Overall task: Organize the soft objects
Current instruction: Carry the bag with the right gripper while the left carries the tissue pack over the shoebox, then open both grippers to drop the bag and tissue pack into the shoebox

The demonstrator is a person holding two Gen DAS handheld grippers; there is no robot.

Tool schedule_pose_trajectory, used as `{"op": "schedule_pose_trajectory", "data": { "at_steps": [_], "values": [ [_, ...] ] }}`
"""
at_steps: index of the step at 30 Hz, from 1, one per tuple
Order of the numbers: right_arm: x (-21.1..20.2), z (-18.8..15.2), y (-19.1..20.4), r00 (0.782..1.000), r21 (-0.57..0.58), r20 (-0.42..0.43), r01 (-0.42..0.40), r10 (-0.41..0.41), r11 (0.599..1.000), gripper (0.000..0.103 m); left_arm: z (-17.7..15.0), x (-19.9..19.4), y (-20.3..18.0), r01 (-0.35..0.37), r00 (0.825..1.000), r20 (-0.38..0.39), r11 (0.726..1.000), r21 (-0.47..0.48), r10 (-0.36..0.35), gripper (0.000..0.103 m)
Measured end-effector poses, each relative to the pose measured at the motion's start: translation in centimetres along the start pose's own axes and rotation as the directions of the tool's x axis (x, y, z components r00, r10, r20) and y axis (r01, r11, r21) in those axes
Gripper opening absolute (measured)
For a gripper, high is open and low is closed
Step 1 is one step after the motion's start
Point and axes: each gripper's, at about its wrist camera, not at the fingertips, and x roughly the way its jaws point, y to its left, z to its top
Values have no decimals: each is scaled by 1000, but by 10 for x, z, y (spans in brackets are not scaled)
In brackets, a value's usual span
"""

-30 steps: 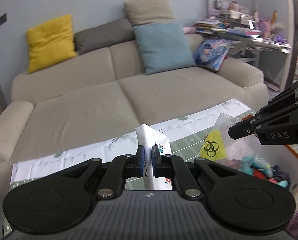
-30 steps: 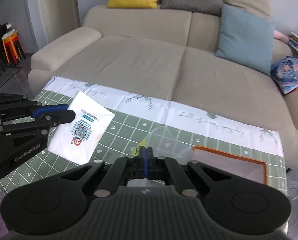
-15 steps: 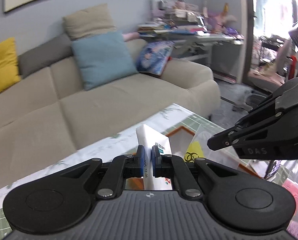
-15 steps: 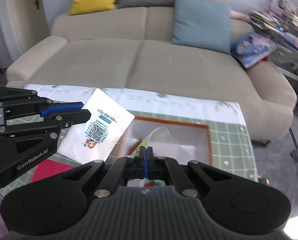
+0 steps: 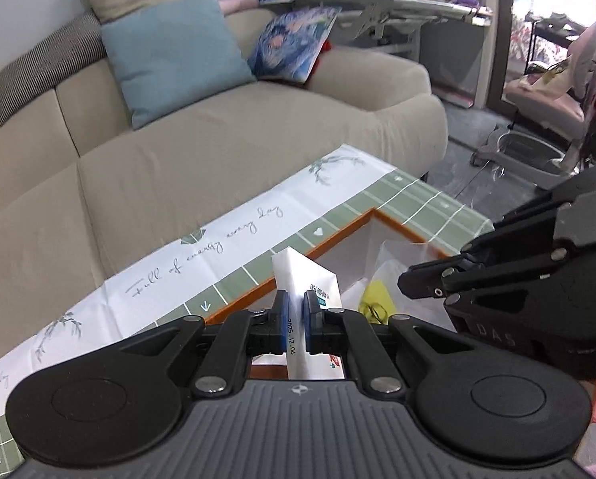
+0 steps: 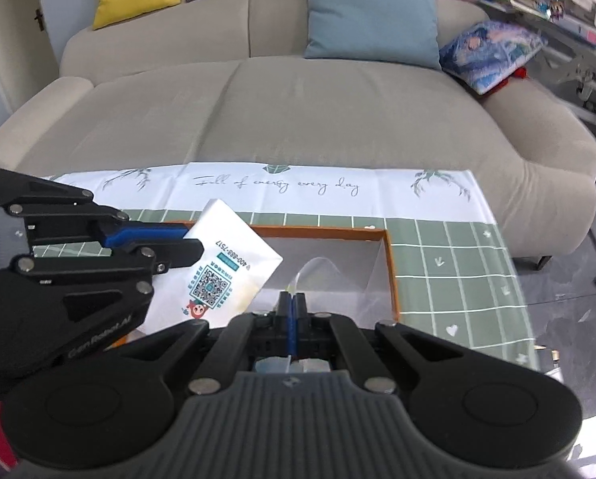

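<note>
Holding both loads over the orange-rimmed box [image 6: 391, 275] at the far end of the bench [image 6: 449, 263], I see most of the risk in the letting-go. My left gripper [image 5: 296, 311] has its jaws pinching one edge of the white packet [image 6: 226, 275] with the square code on it, and the packet hangs tilted, its far corner over the box's near-left rim. My right gripper [image 6: 292, 311] has its jaws pressed together on a thin fold of the clear plastic bag [image 5: 393, 267] with the yellow label, which sags down into the box. I judge that the packet could catch on the rim and tip out onto the green checked cloth [image 5: 337, 215] if I release from this angle, because it overhangs the edge rather than sitting squarely above the opening. The bag is slippery film held by a sliver, so it may slide free early and spill whatever soft bits it holds; I cannot tell whether its mouth is sealed. The two grippers are close together, and in the left view the right one sits just beside the packet, so a careless swing could knock the packet or snag the film. Lowering too quickly could also shove the light box along the cloth.
</note>
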Motion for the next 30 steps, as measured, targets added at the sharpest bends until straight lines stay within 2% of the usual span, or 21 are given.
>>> {"op": "schedule_pose_trajectory", "data": {
  "at_steps": [3, 8, 14, 20, 22, 24, 25, 26, 27, 30],
  "values": [
    [24, -2, -8, 1000, 37, -4, -6, 6, 999, 0, -3, 20, 5, 3, 1000, -26, 1000, -5, -3, 7],
    [55, -12, -12, 998, 22, -49, 39, -38, 999, 0, -9, 45, 2, 16, 998, -63, 1000, 18, -15, 7],
    [70, -25, -17, 996, 65, -74, 60, -55, 996, 0, -13, 58, -6, 23, 996, -84, 998, 55, -18, 8],
    [75, -39, -5, 988, -3, -87, 129, -128, 992, 3, -15, 68, -10, 5, 989, -148, 997, 78, 7, 12],
    [73, -40, -2, 986, -20, -89, 137, -138, 990, 9, -17, 69, -11, -13, 988, -154, 994, 106, 29, 16],
    [69, -39, 0, 987, -33, -91, 127, -130, 991, 25, -16, 66, -13, -18, 987, -153, 992, 126, 37, 22],
    [66, -39, 2, 988, -38, -84, 124, -127, 992, 29, -16, 63, -13, -15, 988, -152, 992, 129, 35, 24],
    [62, -38, 4, 989, -48, -71, 128, -132, 991, 41, -15, 59, -12, -15, 988, -149, 992, 129, 35, 25],
    [58, -38, 8, 988, -63, -58, 140, -144, 988, 45, -14, 55, -12, -19, 989, -145, 991, 129, 38, 27],
    [47, -36, 16, 985, -95, -49, 160, -165, 982, 49, -12, 37, -7, -24, 991, -127, 992, 125, 40, 38]
  ]
}}
